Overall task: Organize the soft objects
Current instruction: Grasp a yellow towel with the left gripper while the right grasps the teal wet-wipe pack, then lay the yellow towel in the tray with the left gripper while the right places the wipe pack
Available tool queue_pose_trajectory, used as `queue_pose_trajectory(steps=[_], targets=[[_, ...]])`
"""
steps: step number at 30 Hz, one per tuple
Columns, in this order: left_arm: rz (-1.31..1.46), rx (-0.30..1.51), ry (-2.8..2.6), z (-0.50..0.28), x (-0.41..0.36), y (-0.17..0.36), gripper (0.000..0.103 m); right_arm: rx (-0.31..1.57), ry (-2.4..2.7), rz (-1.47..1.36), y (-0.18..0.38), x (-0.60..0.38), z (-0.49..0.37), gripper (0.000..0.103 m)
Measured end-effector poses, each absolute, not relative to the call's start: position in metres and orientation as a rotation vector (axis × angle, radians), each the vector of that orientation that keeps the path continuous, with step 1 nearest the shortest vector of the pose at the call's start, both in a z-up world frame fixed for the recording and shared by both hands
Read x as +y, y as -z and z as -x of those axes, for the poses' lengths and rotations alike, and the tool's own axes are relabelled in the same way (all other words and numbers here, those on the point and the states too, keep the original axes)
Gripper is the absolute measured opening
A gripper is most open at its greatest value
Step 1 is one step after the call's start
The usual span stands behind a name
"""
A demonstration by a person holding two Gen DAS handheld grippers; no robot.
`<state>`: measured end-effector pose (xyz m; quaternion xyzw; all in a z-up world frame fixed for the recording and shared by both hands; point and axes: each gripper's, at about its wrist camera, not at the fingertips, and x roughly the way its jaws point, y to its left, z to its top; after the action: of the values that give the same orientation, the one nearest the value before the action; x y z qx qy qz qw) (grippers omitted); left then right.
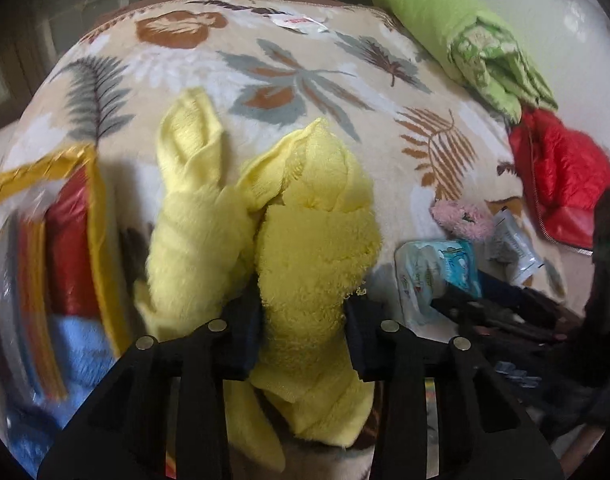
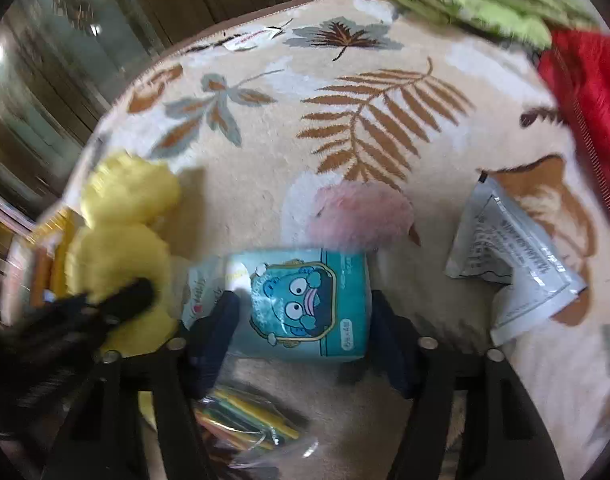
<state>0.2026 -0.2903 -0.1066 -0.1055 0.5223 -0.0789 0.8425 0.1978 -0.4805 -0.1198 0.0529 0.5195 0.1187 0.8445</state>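
My left gripper is shut on a yellow towel and holds it above the leaf-patterned blanket; a second rolled part of the towel hangs to its left. The towel also shows at the left of the right wrist view, with the left gripper's dark fingers on it. My right gripper has its jaws on both sides of a teal tissue pack with a blue cartoon face, closed against it. A pink fluffy item lies just beyond the pack.
A green rolled blanket and a red quilted item lie at the far right. A grey sachet lies right of the pack. A clear bag with colourful cloth is at the left. A bag of coloured sticks lies under the right gripper.
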Motion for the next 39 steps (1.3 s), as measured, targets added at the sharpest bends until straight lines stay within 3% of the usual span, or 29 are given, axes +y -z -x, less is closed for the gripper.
queue_pose_trajectory(steps=[4,7,13,25,33,39], targets=[[0.301,1.101,0.239,-0.182,-0.288,0.098,0.034,1.072,-0.211,-0.115,0.113,-0.481,-0.183,0.038],[0.384,1.107,0.312,-0.165,-0.285,0.098,0.034,1.073,-0.196,-0.12,0.111,-0.484,-0.171,0.033],[0.508,1.077,0.363,-0.135,-0.268,0.086,0.034,0.992,-0.234,-0.287,0.085,-0.509,-0.126,0.032],[0.548,1.011,0.386,-0.035,-0.231,0.022,0.034,0.917,-0.385,-0.306,0.032,-0.465,-0.045,0.032],[0.597,0.959,0.205,0.008,-0.145,0.007,0.034,0.924,-0.483,-0.179,0.021,-0.39,-0.013,0.032],[0.547,0.983,0.094,0.011,-0.112,0.023,0.034,0.984,-0.51,-0.023,0.045,-0.337,-0.011,0.033]])
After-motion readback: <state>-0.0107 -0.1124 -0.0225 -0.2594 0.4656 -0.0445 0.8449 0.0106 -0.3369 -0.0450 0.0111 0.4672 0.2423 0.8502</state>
